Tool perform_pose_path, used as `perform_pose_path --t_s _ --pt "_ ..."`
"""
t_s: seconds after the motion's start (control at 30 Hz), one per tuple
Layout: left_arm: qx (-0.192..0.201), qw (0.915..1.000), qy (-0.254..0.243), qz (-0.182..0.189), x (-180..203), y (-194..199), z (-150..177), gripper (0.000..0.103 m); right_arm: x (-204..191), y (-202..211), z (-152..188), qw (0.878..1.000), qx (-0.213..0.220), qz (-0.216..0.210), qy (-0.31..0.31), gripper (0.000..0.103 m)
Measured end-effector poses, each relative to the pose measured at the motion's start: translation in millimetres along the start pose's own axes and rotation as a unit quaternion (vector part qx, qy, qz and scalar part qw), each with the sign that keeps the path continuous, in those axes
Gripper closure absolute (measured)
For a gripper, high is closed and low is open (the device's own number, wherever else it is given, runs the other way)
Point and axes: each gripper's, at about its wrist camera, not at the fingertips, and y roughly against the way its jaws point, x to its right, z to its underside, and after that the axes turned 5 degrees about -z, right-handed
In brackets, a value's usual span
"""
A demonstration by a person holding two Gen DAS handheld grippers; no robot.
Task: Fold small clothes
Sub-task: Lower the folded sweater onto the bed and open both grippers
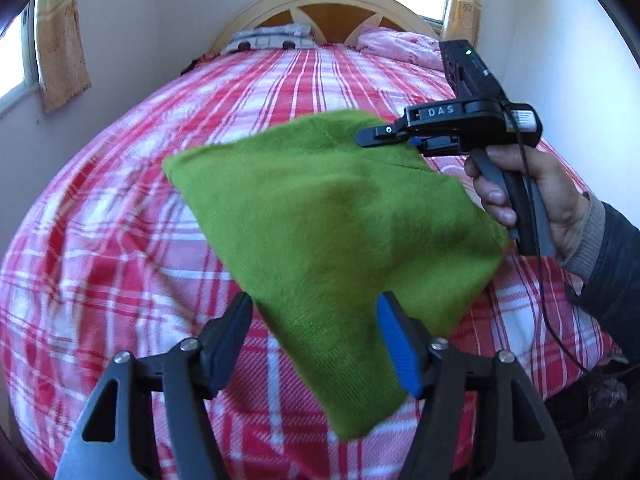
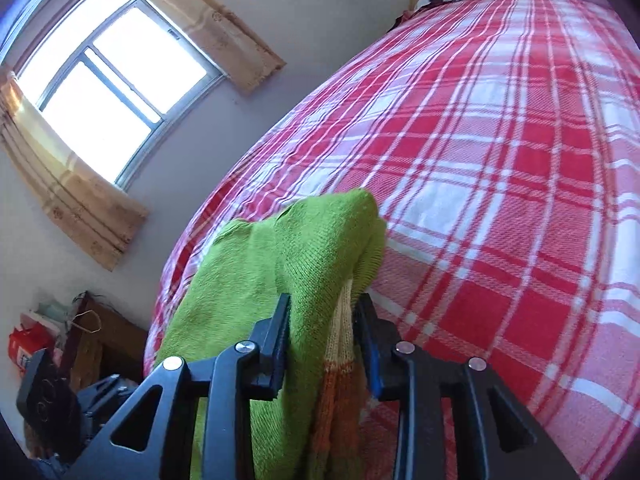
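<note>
A green knit garment hangs in the air above the bed, slightly blurred. My left gripper stands open at the garment's near lower part. The cloth passes between its fingers, with a gap on the left side. A hand holds my right gripper at the garment's far upper corner. In the right wrist view, my right gripper is shut on a bunched fold of the green garment. A cream and orange striped part of it shows between the pads.
The bed has a red and white plaid cover. Pillows lie against the wooden headboard. A curtained window is in the wall to the left. A cluttered bedside stand is at the bed's left edge.
</note>
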Motion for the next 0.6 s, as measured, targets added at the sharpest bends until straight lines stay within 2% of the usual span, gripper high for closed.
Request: perform_pose_path --t_s 0.07,0.1,0.13,0.2,0.23,0.27,0.37,0.4,0.47,0.5,0.53,0.6 --pt "0.018 0.9998 -0.001 -0.011 -4 11 0 0.017 -5 13 2 1.0 0.01 0.019 0.008 0.065" --pt "0.031 0.9993 0.001 -0.021 -7 16 -3 0.013 -9 21 4 1.0 0.014 0.019 0.012 0.065" --pt "0.046 0.9982 0.004 -0.039 -11 19 -6 0.011 -14 28 7 1.0 0.019 0.013 0.018 0.064" --pt "0.057 0.9963 0.017 -0.062 -20 14 -12 0.011 -30 43 17 0.999 0.027 -0.002 0.038 0.054" --pt "0.059 0.9957 0.029 -0.065 -26 8 -16 0.011 -37 49 23 0.998 0.028 -0.008 0.05 0.043" --pt "0.059 0.9947 0.043 -0.073 -33 -1 -19 0.011 -45 54 30 0.997 0.029 -0.012 0.064 0.04" --pt "0.026 0.9907 0.063 -0.118 -46 -34 -23 0.011 -57 54 51 0.995 0.006 0.021 0.095 0.04" --pt "0.011 0.9897 0.076 -0.121 -50 -45 -22 0.01 -56 49 59 0.994 -0.01 0.038 0.101 0.04" --pt "0.0 0.9904 0.08 -0.112 -51 -57 -18 0.008 -50 43 72 0.988 -0.032 0.105 0.113 0.04" --pt "0.001 0.9902 0.078 -0.116 -50 -60 -15 0.006 -43 37 77 0.984 -0.044 0.131 0.109 0.04" --pt "0.009 0.9891 0.076 -0.126 -47 -58 -13 0.002 -37 34 81 0.985 -0.052 0.133 0.1 0.038" --pt "0.027 0.9868 0.059 -0.148 -43 -56 -8 0.0 -31 34 84 0.985 -0.039 0.138 0.094 0.029"
